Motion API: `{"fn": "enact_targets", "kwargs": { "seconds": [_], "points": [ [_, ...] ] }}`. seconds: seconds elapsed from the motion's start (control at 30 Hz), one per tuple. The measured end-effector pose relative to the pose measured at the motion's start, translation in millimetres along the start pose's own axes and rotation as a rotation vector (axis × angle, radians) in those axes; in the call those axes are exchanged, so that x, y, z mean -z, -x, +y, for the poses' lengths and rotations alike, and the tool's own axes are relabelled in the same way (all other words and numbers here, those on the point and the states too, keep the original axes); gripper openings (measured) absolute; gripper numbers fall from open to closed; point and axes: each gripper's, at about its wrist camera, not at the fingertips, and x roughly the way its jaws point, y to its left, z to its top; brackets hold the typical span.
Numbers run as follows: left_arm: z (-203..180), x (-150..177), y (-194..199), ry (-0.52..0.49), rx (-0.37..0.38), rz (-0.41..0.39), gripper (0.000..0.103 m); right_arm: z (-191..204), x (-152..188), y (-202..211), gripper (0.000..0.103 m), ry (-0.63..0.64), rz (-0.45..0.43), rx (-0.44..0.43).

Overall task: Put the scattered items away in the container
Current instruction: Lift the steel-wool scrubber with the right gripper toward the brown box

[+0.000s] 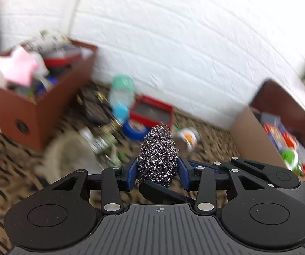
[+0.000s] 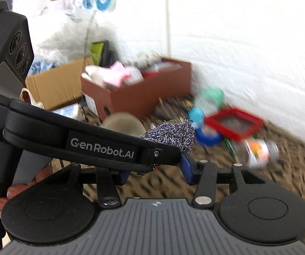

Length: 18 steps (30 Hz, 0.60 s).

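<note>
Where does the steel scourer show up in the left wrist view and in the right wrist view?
Left wrist: scourer at centre, squeezed between the left claw's blue pads.
Right wrist: scourer just left of centre, partly behind the other tool's black arm.
Shared landmark: red tray on the carpet by the white wall.

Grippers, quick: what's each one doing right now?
Left tool: shut on the steel wool scourer.
Right tool: open, holding nothing; the left tool crosses in front of it with the scourer.

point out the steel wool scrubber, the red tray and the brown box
steel wool scrubber (image 1: 157,155), left wrist view, middle of the wad
red tray (image 1: 151,111), left wrist view, grey inside
brown box (image 1: 52,106), left wrist view, side wall
</note>
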Motion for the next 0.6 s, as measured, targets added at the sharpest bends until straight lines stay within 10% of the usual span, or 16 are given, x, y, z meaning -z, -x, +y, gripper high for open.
{"fn": "enact_targets", "kwargs": {
  "seconds": [0.6],
  "points": [
    [123,-158,-45,0.127,0.011,-0.088,0.056,7,-134,-126,0.054,0.055,-0.119,-0.025]
  ]
}}
